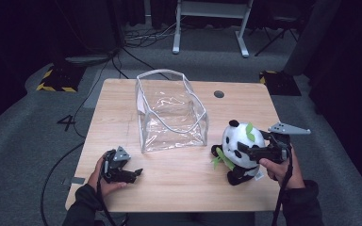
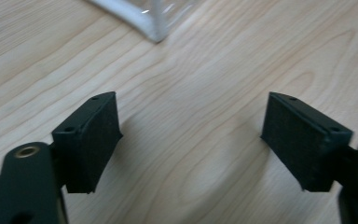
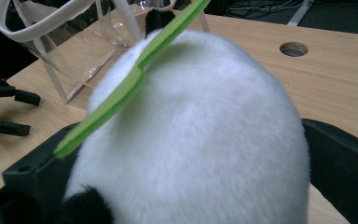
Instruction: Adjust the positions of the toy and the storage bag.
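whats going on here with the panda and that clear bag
A person works two grippers at a table. The right gripper has its fingers either side of the panda's head; a firm grip can't be told. The left gripper rests open on bare wood. The clear bag stands open mid-table, nothing in it.

left gripper (image 1: 133,173): low over the table (image 1: 179,188) near its front-left edge, jaws parted, nothing between them
right gripper (image 1: 245,151): above the table's front-right part, jaws spread wide
forearms: both enter over the table's near edge
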Available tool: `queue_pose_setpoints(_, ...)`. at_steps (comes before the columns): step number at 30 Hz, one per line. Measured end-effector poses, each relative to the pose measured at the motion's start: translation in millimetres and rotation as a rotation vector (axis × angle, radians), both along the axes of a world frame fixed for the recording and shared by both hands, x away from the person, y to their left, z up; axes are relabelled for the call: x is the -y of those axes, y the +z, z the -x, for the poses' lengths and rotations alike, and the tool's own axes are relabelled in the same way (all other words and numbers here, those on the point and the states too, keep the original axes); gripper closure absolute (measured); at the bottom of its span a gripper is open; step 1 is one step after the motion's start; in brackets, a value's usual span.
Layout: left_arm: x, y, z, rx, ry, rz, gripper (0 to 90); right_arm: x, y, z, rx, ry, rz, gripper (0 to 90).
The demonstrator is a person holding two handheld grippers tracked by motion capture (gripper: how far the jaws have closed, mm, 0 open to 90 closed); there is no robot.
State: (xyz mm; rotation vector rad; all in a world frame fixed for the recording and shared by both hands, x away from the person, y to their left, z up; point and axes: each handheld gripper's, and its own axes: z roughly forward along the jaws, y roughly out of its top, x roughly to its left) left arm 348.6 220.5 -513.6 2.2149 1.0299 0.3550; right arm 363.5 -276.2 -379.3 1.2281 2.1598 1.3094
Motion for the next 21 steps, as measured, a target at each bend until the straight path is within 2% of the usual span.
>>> queue_pose_setpoints(2, -5.8, 0.1, -1.3, 0.0, 0.027, 0.015, 18.0, 2.3, 0.0, -0.8, -0.004, 0.0, -0.012, 2.4)
queue_pose_setpoints(3, -5.8, 0.1, -1.3, 0.0, 0.027, 0.015, 16.5, 2.8, 0.1, -1.1, -0.007, -0.001, -0.016, 2.4)
queue_pose_setpoints(6, -10.5, 5.8, -2.8, 0.037, 0.043, 0.03, 16.0, 3.2, -0.6, -1.0, -0.005, 0.02, -0.017, 3.3)
queue_pose_setpoints(9, -11.1, 7.8, -5.3, 0.056, 0.069, 0.017, 16.5, 1.9, -0.3, -0.9, 0.002, 0.036, -0.013, 10.4)
queue_pose_setpoints(10, -12.0, 9.3, -7.9, 0.064, 0.092, 0.008, 16.6, 1.8, 0.1, -1.0, 0.002, 0.04, -0.009, 13.4)
queue_pose_setpoints(11, -12.0, 9.3, -7.9, 0.064, 0.092, 0.008, 17.0, 1.8, 0.1, -1.0, 0.002, 0.04, -0.009, 13.4)
queue_pose_setpoints(13, -13.3, 12.9, -10.8, 0.078, 0.11, 0.013, 18.3, 3.0, 1.6, -1.1, 0.0, 0.057, 0.004, 20.1)
queue_pose_setpoints(15, -16.7, 21.5, -19.9, 0.117, 0.153, 0.042, 18.3, 4.2, 2.3, -1.0, -0.002, 0.062, 0.009, 23.8)
queue_pose_setpoints(16, -17.5, 24.1, -25.0, 0.123, 0.165, 0.057, 18.4, 4.6, 2.6, -0.9, 0.001, 0.065, 0.014, 25.7)
queue_pose_setpoints(18, -17.0, 28.7, -35.9, 0.137, 0.188, 0.056, 19.1, 4.8, 3.2, -0.2, 0.004, 0.074, 0.023, 28.2)
queue_pose_setpoints(19, -17.0, 28.7, -35.9, 0.137, 0.188, 0.056, 19.2, 4.8, 3.2, -0.2, 0.004, 0.074, 0.023, 28.2)
queue_pose_setpoints(21, -15.3, 33.8, -48.9, 0.162, 0.206, 0.052, 19.4, 5.2, 3.4, 0.7, 0.007, 0.075, 0.027, 30.3)
